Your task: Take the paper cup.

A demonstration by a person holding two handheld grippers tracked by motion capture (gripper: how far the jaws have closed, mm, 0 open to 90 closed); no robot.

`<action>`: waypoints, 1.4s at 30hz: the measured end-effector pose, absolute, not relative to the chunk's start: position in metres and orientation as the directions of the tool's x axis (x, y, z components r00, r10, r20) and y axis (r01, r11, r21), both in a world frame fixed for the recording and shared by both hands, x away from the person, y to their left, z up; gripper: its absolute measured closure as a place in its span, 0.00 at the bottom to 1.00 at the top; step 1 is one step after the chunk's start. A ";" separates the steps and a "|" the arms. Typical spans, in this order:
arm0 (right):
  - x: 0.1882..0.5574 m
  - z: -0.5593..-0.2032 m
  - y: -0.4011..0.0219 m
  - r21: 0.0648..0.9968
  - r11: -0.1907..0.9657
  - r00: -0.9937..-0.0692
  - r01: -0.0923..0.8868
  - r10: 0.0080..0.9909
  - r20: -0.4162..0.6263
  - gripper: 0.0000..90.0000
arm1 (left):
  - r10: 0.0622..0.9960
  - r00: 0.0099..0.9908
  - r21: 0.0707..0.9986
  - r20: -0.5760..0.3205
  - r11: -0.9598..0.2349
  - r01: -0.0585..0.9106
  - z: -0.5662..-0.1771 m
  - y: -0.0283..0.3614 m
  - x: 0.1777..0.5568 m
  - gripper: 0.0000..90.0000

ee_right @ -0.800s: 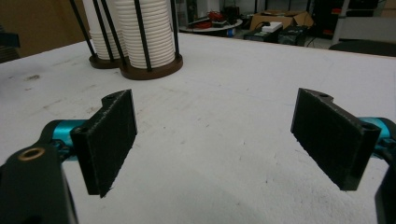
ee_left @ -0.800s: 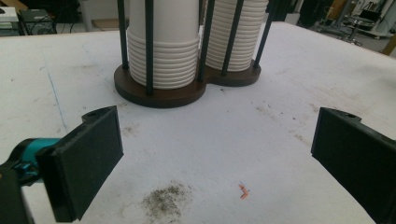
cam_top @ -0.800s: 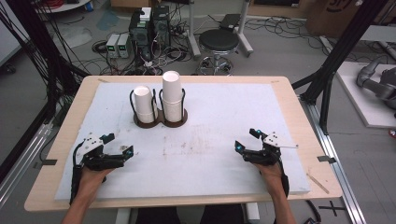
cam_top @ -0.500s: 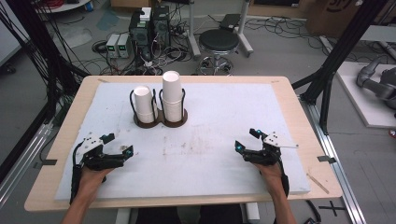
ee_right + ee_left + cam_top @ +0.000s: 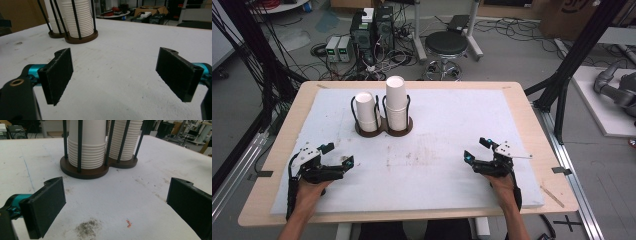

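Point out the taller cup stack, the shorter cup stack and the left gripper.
taller cup stack [image 5: 396, 102], high view, side of the stack
shorter cup stack [image 5: 366, 111], high view, side of the stack
left gripper [image 5: 338, 155], high view, midway between its fingertips

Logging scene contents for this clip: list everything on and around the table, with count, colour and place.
cup stacks: 2, white, upright in the holder, far left-centre of the table; the right stack is taller
cup holder: 1, dark brown double base with black rods, under the stacks
mat: 1, white, smudged, covers most of the table top
table: 1, light wood, rim shows around the mat
stool: 1, black round seat, on the floor beyond the table
electronics boxes: several, black and grey, with cables, floor at far left
left claw: 1, black with teal, near left of the mat, jaws open, nothing between them
right claw: 1, black with teal, near right, jaws open, nothing between them
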State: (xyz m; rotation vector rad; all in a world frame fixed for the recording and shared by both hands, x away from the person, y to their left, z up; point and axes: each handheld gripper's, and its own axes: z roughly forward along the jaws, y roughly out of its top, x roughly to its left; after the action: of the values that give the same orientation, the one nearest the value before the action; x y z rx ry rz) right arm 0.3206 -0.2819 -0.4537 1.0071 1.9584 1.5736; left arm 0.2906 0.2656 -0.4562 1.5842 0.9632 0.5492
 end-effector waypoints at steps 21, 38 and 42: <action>0.321 -0.454 -0.283 0.960 0.084 -0.642 0.269 0.759 0.113 0.16 | 0.774 0.632 0.969 -0.039 -0.125 0.212 -0.366 0.267 0.313 0.02; 0.320 -0.454 -0.282 0.958 0.086 -0.640 0.273 0.760 0.115 0.16 | 0.657 0.753 0.956 0.035 -0.242 0.167 -0.303 0.256 0.365 0.02; 0.320 -0.454 -0.282 0.960 0.088 -0.641 0.265 0.760 0.107 0.16 | 0.626 0.777 0.946 0.072 -0.290 0.145 -0.286 0.251 0.379 0.02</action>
State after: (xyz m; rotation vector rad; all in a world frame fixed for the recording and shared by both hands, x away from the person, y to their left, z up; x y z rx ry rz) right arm 0.3204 -0.2823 -0.4537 1.0074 1.9520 1.5752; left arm 0.3795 0.2511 -0.2856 1.8334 0.5935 0.5278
